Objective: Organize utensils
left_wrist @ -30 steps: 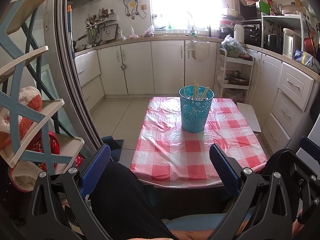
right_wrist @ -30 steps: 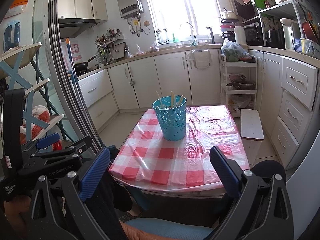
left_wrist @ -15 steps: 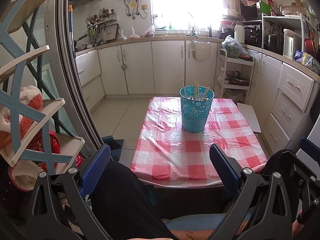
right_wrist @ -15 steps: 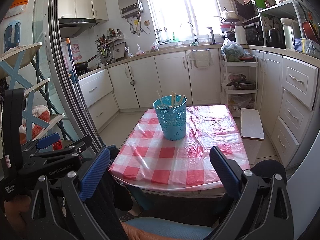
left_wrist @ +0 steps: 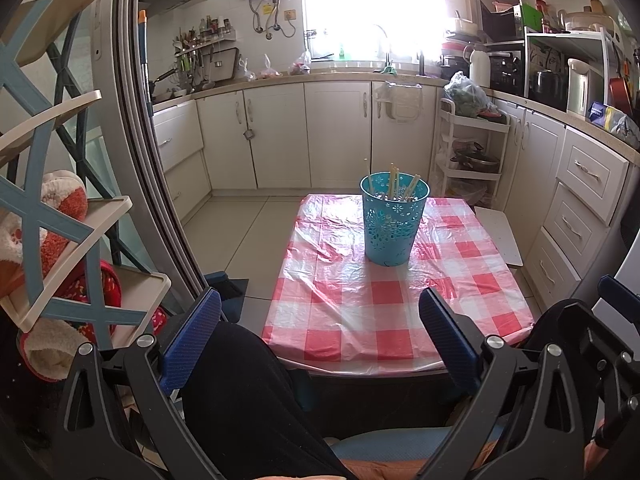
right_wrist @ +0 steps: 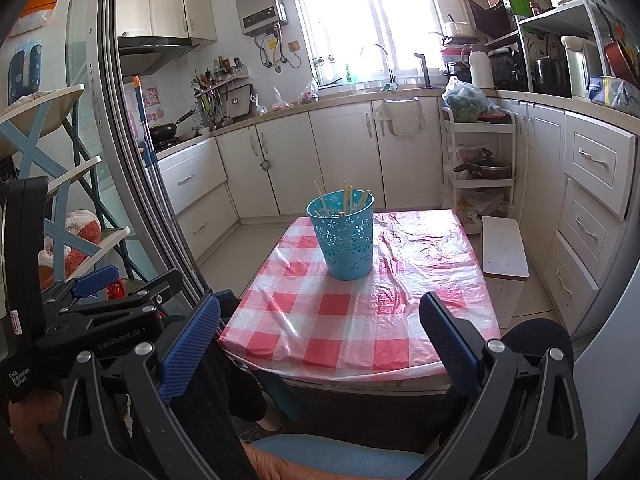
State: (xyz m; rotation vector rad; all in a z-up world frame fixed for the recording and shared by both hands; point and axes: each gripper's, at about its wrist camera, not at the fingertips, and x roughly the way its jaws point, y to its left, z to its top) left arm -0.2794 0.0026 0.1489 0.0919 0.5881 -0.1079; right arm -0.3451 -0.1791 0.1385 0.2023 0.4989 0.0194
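Note:
A turquoise perforated utensil holder (left_wrist: 394, 222) stands upright on the red-and-white checked table (left_wrist: 352, 312), with several wooden chopsticks (left_wrist: 394, 186) standing inside it. It also shows in the right wrist view (right_wrist: 344, 236) with the chopsticks (right_wrist: 347, 200). My left gripper (left_wrist: 320, 326) is open and empty, held back from the table's near edge above a dark trouser leg. My right gripper (right_wrist: 320, 326) is open and empty too, also short of the near edge. The left gripper's body (right_wrist: 100, 312) shows at the left of the right wrist view.
A shelf rack with slippers (left_wrist: 60, 240) stands at the left behind a sliding door frame (left_wrist: 152, 160). A white stool (right_wrist: 504, 248) sits right of the table. Cabinets (left_wrist: 340, 132) and a white trolley (left_wrist: 472, 152) line the back and right.

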